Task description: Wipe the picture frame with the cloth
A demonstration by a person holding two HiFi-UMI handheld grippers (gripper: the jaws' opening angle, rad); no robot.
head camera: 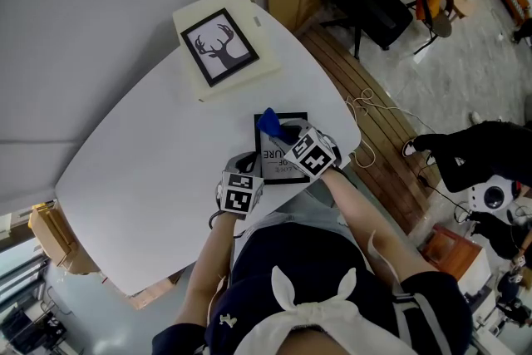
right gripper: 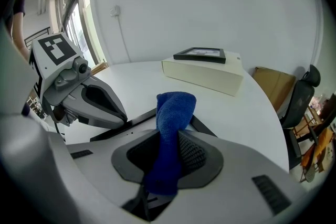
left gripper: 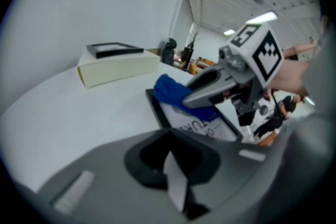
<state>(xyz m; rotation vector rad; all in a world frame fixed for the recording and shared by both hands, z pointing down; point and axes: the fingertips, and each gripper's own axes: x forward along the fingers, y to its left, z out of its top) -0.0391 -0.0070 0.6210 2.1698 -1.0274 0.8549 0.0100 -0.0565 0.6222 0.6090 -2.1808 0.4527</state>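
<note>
Wiping looks under way: the right claw (right gripper: 169, 162), clamped on the blue cloth (right gripper: 176, 110), meets the picture frame (head camera: 279, 169) mid-picture on the table (head camera: 166, 154), while the left claw (left gripper: 174, 178), closed seemingly on its edge, steadies it; next should be a pressed sweep across the glass.

The head camera is looking steeply down on the white table (head camera: 141, 170). Both gripper cameras are riding low and close over it, facing the far cream box (head camera: 266, 41), which all views are sharing
</note>
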